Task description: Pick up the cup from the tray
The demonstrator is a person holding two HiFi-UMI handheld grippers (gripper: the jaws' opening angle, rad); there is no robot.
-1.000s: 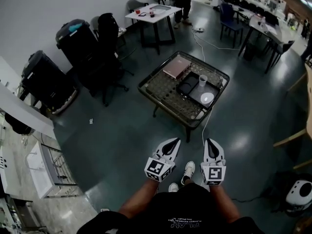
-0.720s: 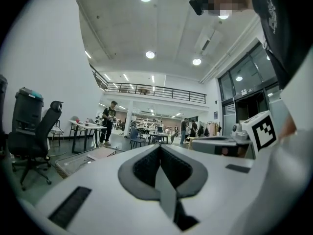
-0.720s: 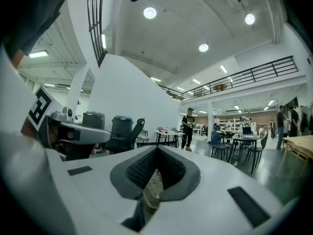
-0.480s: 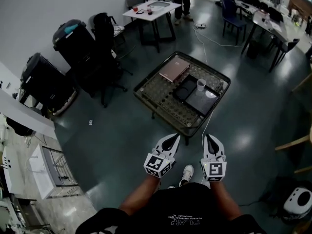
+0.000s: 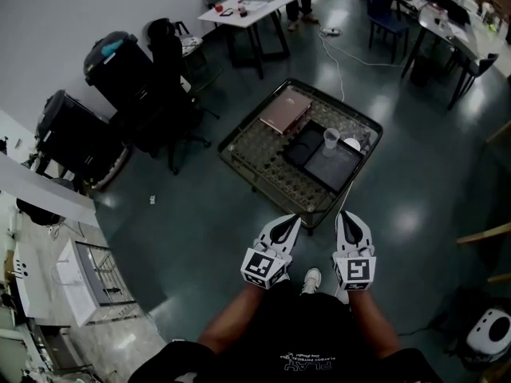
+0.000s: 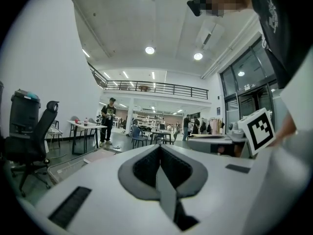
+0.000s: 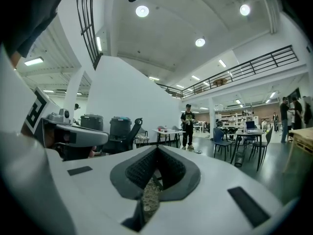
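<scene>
A clear cup (image 5: 330, 138) stands upright at the far edge of a dark tray (image 5: 338, 168) on a low glass-topped table (image 5: 263, 152) in the head view. A pink book (image 5: 285, 112) lies on the table beyond the tray. Both grippers are held low, just short of the table's near corner and well away from the cup. My left gripper (image 5: 292, 221) is shut with nothing in it, and so is my right gripper (image 5: 348, 216). In the left gripper view the left gripper's jaws (image 6: 159, 151) meet at a seam. The right gripper view shows the right gripper (image 7: 156, 152) likewise shut.
A black office chair (image 5: 172, 94) and two dark bins (image 5: 120, 58) stand left of the table. A white table (image 5: 246, 8) with a person beside it is at the back. A cable (image 5: 339, 62) runs across the floor. A white round device (image 5: 489, 332) sits at bottom right.
The low table has come nearer to both grippers, which now reach almost to its near corner. Both grippers stay shut.
</scene>
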